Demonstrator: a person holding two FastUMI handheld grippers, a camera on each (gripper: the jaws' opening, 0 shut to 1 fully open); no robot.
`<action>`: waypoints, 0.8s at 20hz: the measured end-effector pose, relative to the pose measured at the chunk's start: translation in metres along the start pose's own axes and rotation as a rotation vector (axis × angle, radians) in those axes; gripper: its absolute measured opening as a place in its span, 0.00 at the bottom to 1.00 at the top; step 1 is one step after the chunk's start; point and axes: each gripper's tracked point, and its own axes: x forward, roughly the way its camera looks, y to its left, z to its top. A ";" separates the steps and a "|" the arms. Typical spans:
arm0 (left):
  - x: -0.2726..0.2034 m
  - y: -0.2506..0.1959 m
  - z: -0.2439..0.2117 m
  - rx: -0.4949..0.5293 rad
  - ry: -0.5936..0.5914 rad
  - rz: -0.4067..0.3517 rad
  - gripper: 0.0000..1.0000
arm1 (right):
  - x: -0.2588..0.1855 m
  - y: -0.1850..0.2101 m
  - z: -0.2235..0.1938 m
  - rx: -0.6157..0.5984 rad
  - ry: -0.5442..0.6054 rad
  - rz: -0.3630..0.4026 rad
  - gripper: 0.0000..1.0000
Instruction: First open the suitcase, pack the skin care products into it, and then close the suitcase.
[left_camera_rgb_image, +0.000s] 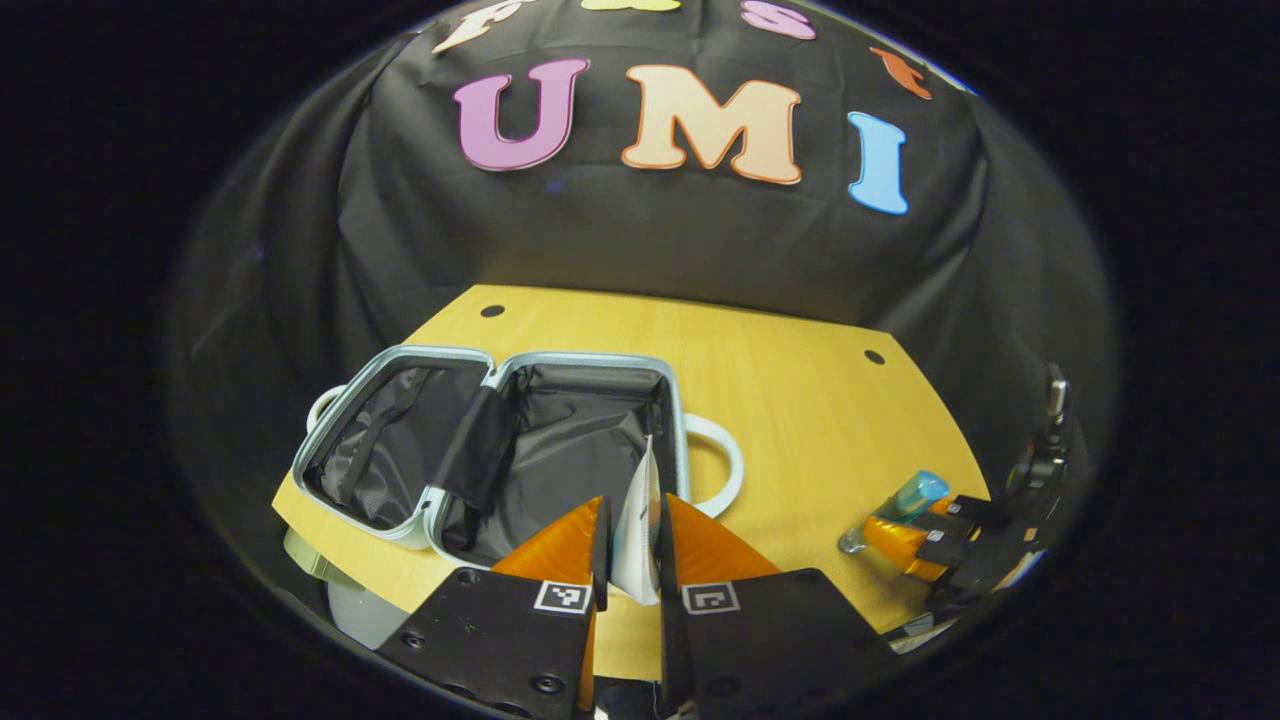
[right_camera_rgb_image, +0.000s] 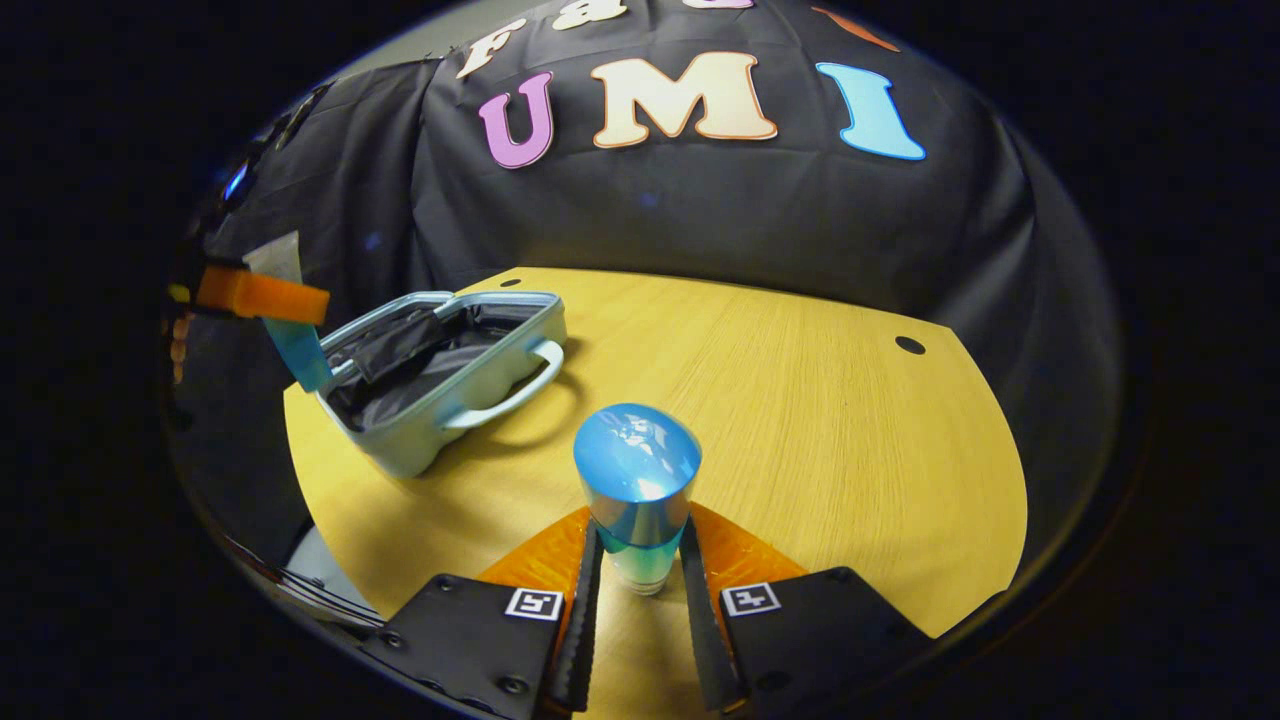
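Left gripper: fingers clamped on white sachet, held above near rim of open suitcase | right gripper: fingers clamped on blue-capped bottle, above bare desk | wooden desk, round holes near far edge | beyond: black cloth wall.

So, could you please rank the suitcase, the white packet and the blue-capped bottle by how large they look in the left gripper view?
1. Suitcase, lying open on the table: clearly largest.
2. White packet, pinched between the left gripper fingers.
3. Blue-capped bottle, held by the right gripper.
The packet is seen edge-on and near the camera, so 2 versus 3 is unsure.
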 end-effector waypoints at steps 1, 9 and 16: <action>0.007 0.013 -0.003 0.009 0.026 0.011 0.19 | -0.005 0.007 0.009 0.020 0.003 0.010 0.43; 0.076 0.070 -0.041 0.012 0.283 -0.028 0.19 | -0.021 0.082 0.057 0.103 0.002 0.064 0.41; 0.120 0.076 -0.051 0.032 0.352 -0.109 0.19 | -0.019 0.140 0.079 0.150 0.042 0.130 0.43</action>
